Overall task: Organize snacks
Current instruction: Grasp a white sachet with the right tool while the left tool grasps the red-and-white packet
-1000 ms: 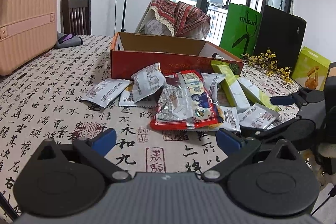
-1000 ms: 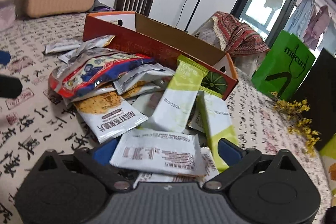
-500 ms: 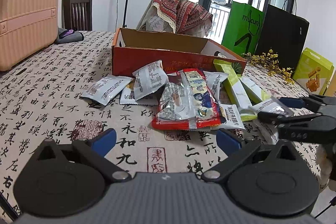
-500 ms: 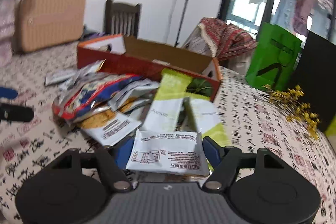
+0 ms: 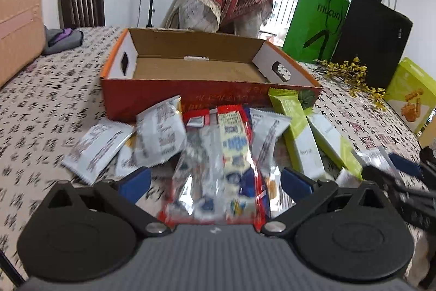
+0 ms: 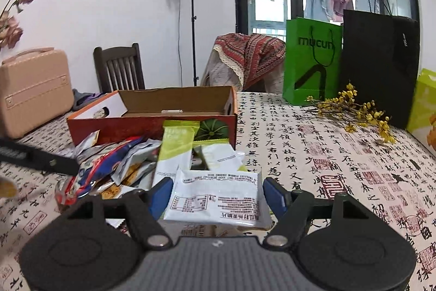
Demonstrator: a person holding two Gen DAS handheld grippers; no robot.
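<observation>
**Two grippers over a pile of snacks beside an open box**

An empty orange cardboard box (image 5: 190,67) sits at twelve o'clock on a calligraphy-print table (image 6: 327,154), presumably waiting to be filled. Loose snack packets are heaped against its near wall. The right gripper (image 6: 218,194) has just been closing and now pinches a white snack packet (image 6: 215,198) by its two side edges, lifted clear of the heap. The left gripper (image 5: 215,179) stands wide apart around a red and blue snack bag (image 5: 218,171) at six o'clock; whether its pads touch the bag is unclear.
</observation>
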